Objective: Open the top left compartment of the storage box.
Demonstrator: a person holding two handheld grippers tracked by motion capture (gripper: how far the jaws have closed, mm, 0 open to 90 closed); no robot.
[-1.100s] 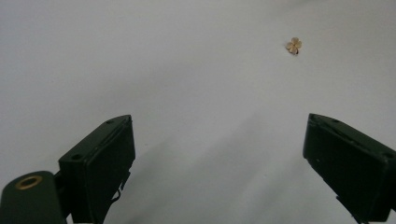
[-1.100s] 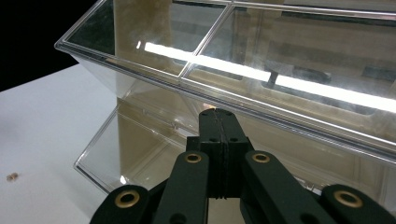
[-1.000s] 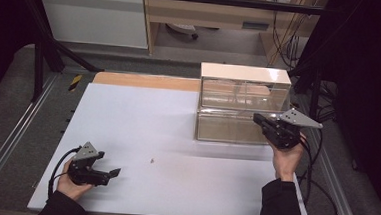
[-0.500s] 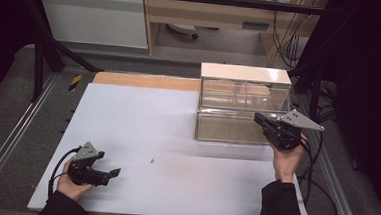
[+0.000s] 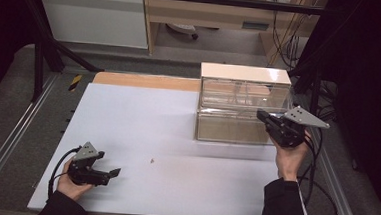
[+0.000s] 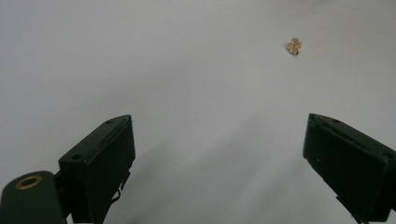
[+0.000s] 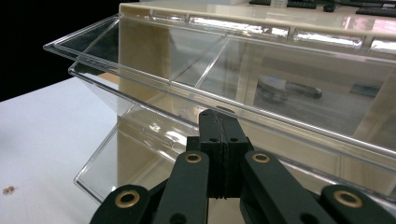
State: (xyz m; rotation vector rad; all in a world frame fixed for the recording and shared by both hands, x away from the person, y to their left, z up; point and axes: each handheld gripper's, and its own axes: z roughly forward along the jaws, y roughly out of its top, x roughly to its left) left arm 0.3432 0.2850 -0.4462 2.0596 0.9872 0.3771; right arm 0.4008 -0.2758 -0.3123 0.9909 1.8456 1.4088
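A clear plastic drawer unit with a cream top and sides stands at the upper right of the white bench in the high view. It has two tiers of transparent bins; in the right gripper view the upper bin is tipped open, its rim slanting out toward the camera. The right gripper has its fingers pressed flat together with nothing between them, their tips just under and against that bin's front lip. At the lower left of the high view, the left gripper rests low on the bench, fingers spread wide and empty. A tiny tan speck lies beyond them, well apart from the drawer unit.
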